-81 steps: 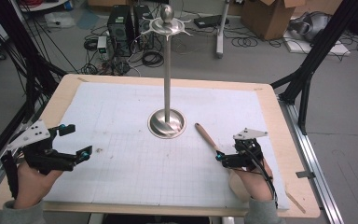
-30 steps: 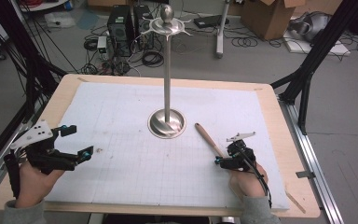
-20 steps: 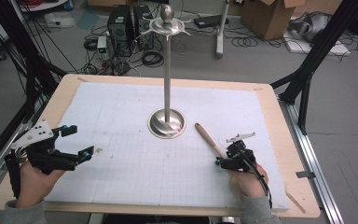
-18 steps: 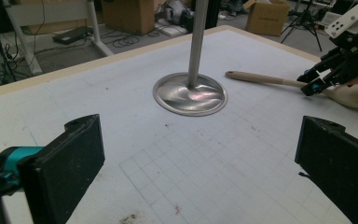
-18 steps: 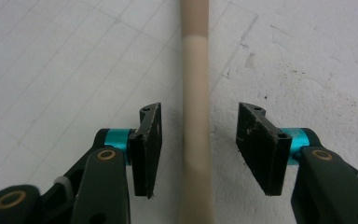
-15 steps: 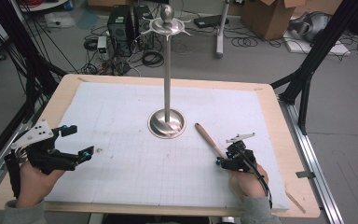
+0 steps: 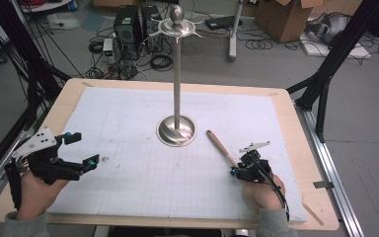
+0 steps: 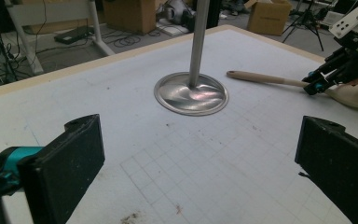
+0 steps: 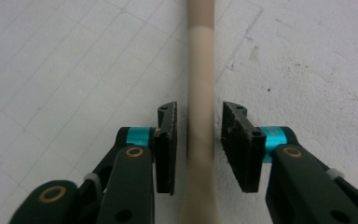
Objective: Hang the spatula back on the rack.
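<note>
A utensil with a long tan handle (image 7: pixel 221 147) lies on the white grid mat (image 7: pixel 123 113), just right of the metal stand's round base (image 7: pixel 176 132). My right gripper (image 7: pixel 235 170) is low on the mat at the handle's near end. In the right gripper view its jaws straddle the handle (image 9: pixel 200 88) with a thin gap on each side, so the right gripper (image 9: pixel 199 114) is open. At the mat's left edge my left gripper (image 7: pixel 86 149) is held wide open and holds nothing. The left gripper view shows the left gripper (image 8: pixel 198 154), the stand base (image 8: pixel 191 93) and the handle (image 8: pixel 265 79).
The stand's tall pole (image 7: pixel 177 74) rises from the middle of the mat to a hooked top (image 7: pixel 176 24). The wooden table edge (image 7: pixel 296 128) frames the mat. Cables, boxes and black frame legs lie on the floor beyond.
My right gripper has dropped and tipped down onto the handle's near end, with its jaws now on either side of it. The left gripper has barely moved.
</note>
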Demonstrator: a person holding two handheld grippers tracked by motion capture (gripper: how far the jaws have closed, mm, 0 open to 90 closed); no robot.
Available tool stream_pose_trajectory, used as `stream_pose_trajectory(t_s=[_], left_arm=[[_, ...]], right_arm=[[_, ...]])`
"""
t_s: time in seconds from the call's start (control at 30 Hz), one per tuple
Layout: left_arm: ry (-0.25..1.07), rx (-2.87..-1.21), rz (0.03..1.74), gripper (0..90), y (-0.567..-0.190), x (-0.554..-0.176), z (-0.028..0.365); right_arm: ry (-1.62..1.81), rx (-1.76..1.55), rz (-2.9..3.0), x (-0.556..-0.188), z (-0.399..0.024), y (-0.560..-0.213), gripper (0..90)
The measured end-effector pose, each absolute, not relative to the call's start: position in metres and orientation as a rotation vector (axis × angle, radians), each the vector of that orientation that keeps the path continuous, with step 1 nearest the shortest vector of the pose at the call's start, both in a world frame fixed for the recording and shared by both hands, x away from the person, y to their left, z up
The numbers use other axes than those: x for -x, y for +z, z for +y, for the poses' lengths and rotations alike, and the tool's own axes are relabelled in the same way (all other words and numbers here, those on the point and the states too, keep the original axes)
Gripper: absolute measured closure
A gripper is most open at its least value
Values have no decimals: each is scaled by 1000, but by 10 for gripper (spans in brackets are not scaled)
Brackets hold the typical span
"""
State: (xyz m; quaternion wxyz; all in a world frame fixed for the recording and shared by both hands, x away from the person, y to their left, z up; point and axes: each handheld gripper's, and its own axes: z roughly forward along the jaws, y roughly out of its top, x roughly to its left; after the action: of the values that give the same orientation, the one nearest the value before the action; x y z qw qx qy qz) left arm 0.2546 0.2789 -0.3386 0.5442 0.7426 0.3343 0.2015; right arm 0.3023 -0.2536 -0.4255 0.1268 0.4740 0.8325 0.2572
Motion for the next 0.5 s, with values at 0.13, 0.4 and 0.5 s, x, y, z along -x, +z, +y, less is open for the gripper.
stream_pose_trajectory(t_s=[0.13,0.4,0.5], left_arm=[[478,-1761,793,17,-338,-255,279],[476,-1764,796,17,-339,-255,278],[476,-1767,796,17,-340,-256,278]], right_arm=[[752,-1386,2423,-302,-255,-426,708],[741,-1363,2438,-301,-255,-425,765],[747,-1354,2439,-301,-255,-426,776]])
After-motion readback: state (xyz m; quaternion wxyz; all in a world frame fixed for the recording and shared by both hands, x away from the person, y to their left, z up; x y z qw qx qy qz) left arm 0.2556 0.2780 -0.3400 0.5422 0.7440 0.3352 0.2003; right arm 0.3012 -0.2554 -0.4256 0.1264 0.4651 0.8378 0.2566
